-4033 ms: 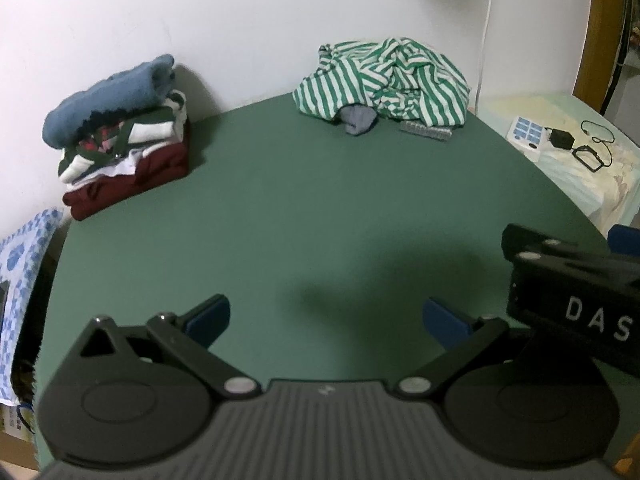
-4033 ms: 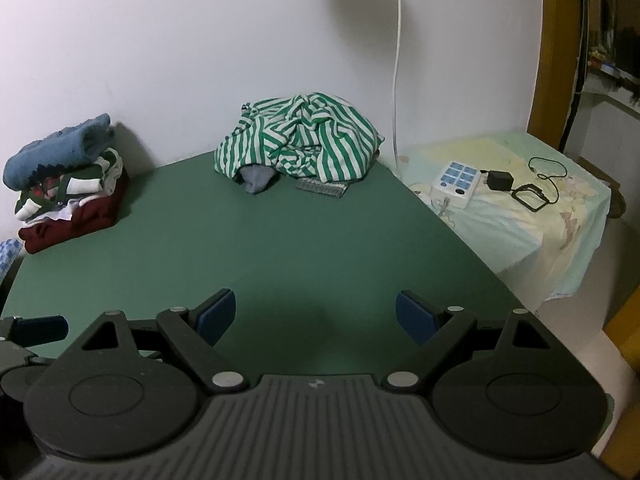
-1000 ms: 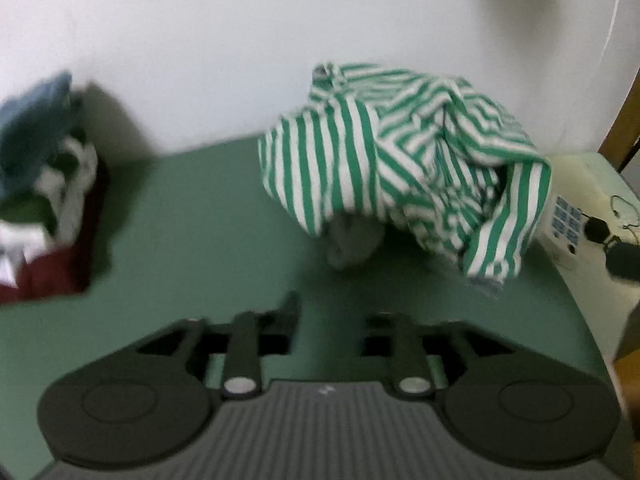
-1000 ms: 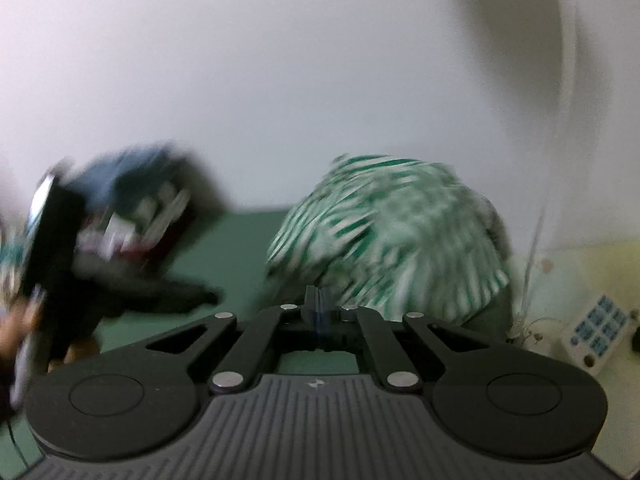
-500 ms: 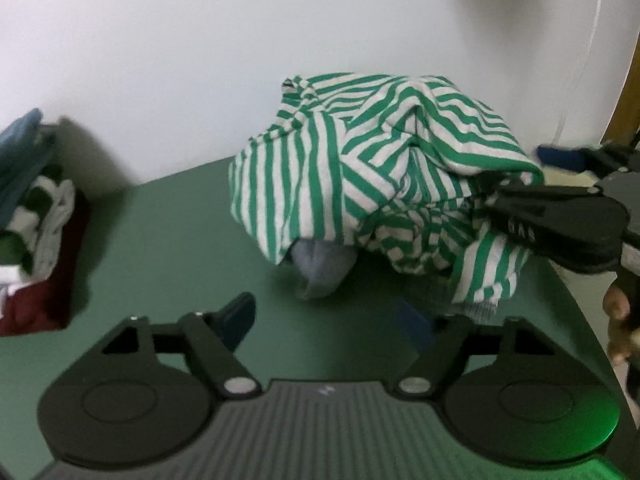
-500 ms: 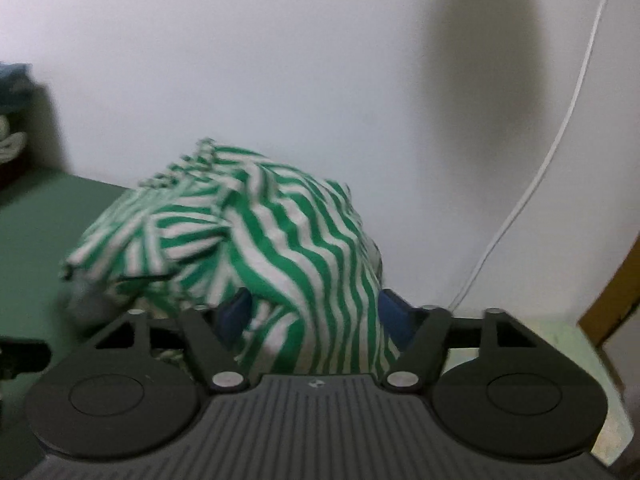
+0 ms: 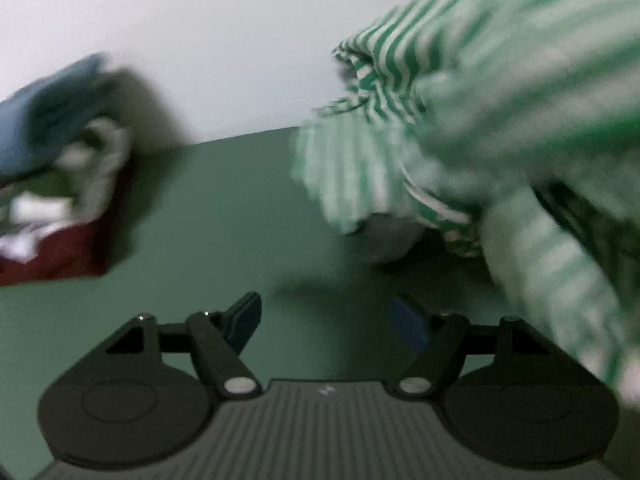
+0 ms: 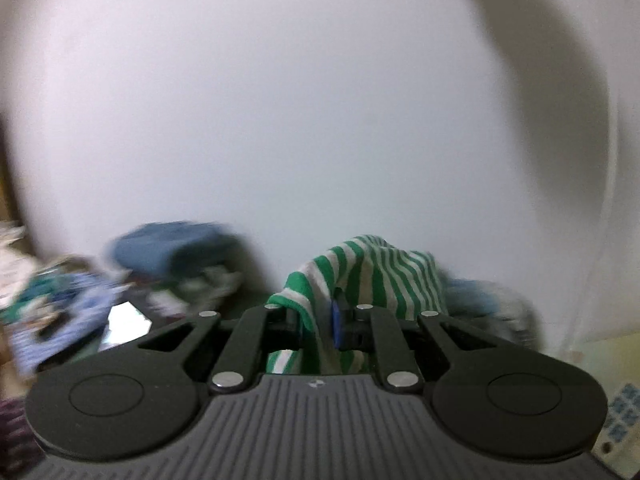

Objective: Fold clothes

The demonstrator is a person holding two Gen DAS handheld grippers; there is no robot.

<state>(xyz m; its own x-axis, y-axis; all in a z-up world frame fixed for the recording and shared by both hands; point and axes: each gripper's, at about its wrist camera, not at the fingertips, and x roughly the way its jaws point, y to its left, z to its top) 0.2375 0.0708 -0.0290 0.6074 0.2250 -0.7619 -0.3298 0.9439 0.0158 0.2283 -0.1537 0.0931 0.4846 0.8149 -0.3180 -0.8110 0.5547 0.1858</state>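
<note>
R gripper (image 8: 320, 326) w/ blue pads is clamping a bunched fold of the green-and-white striped knit shirt (image 8: 372, 276), hanging lifted over the flat green tabletop (image 7: 224, 216); L gripper (image 7: 328, 320) is sitting wide apart, empty; blurry folded clothes stack (image 7: 56, 168) by wall

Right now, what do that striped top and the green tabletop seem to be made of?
The striped top looks like soft knit fabric, probably cotton jersey: it drapes limp and bunches where the right tongs pinch it. The green tabletop looks matte and even, with no shine; perhaps felt or a rubbery mat, but blur leaves that open.
</note>
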